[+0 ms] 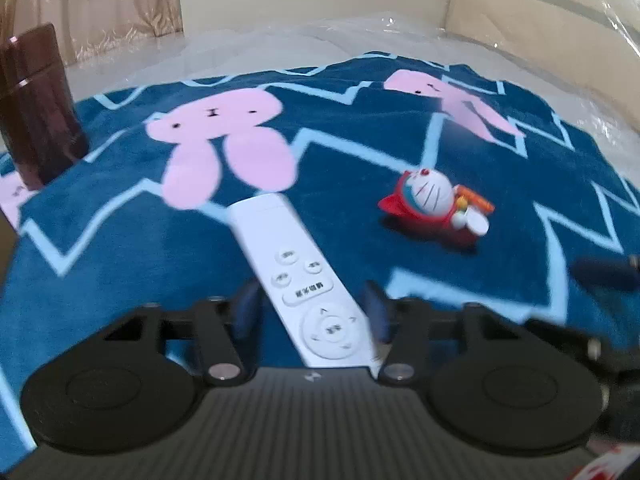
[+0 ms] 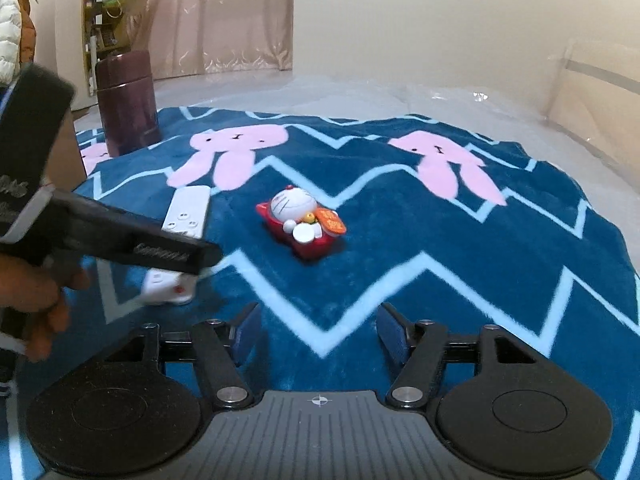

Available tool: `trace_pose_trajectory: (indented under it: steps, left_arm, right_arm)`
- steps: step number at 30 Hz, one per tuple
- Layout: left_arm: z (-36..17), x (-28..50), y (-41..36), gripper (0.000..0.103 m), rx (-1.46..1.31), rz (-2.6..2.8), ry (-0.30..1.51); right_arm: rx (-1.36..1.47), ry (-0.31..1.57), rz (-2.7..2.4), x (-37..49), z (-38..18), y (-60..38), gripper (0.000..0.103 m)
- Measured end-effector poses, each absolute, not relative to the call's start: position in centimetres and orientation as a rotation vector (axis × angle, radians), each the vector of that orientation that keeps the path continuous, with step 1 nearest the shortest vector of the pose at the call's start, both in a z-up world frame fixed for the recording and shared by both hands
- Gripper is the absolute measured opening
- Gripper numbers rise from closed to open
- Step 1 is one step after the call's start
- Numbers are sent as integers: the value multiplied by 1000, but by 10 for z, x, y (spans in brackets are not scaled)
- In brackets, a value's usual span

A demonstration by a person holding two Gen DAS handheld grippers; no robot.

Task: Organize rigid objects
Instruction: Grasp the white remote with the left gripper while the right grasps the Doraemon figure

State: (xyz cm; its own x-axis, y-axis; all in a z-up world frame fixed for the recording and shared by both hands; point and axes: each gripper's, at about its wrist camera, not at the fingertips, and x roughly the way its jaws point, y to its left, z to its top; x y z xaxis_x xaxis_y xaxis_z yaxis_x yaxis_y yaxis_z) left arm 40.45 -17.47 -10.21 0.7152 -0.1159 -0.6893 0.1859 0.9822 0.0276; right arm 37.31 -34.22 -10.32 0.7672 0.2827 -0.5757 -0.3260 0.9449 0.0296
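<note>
A white remote control point(image 1: 298, 276) lies on the blue blanket point(image 1: 360, 152), its near end between the jaws of my left gripper point(image 1: 312, 310). The jaws stand open on either side of it, with a small gap to each pad. The remote also shows in the right wrist view point(image 2: 182, 216), partly behind the left gripper's body point(image 2: 132, 240). A small Doraemon figurine point(image 1: 436, 204) in red lies on the blanket to the right; in the right wrist view it point(image 2: 302, 222) is ahead of my right gripper point(image 2: 318, 332), which is open and empty above the blanket.
A dark maroon flask point(image 1: 38, 104) stands upright at the blanket's far left corner, also in the right wrist view point(image 2: 126, 102). Clear plastic sheeting point(image 1: 400, 32) covers the surface beyond the blanket. A curtain and shelves stand behind.
</note>
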Motion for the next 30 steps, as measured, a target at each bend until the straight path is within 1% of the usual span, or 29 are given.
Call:
trace_pose_trajectory:
  steps: [1, 3, 8, 10, 11, 17, 18, 20, 21, 26, 30]
  left_arm:
    - [-101, 400, -170, 36, 117, -163, 753]
    - [-100, 394, -157, 34, 136, -153, 752]
    - [-97, 394, -141, 34, 128, -195, 755]
    - [-96, 397, -140, 34, 127, -214, 736]
    - [-96, 398, -140, 34, 126, -221, 728]
    - [-102, 410, -141, 35, 115, -237, 736]
    - [-102, 410, -141, 34, 116, -239, 737]
    - [-101, 407, -140, 33, 119, -243, 737]
    - [-100, 405, -139, 33, 121, -247, 740]
    - [-96, 374, -135, 33, 134, -266, 756]
    - [-95, 330, -128, 33, 124, -284, 776]
  right_arm:
    - [-72, 610, 334, 376, -102, -341, 61]
    - [-73, 594, 347, 383, -100, -337, 61]
    - [-115, 555, 379, 413, -96, -325, 63]
    - [-145, 545, 396, 426, -95, -320, 68]
    - [-162, 543, 406, 432, -96, -318, 69]
    - [-255, 602, 440, 465, -111, -302, 69]
    - [-268, 613, 437, 467, -113, -300, 69]
    - [-276, 630, 435, 468, -117, -297, 54]
    - [-270, 632, 423, 466, -117, -297, 52]
    - [-183, 674, 379, 438, -109, -300, 51]
    - [-106, 734, 365, 391, -103, -306, 51]
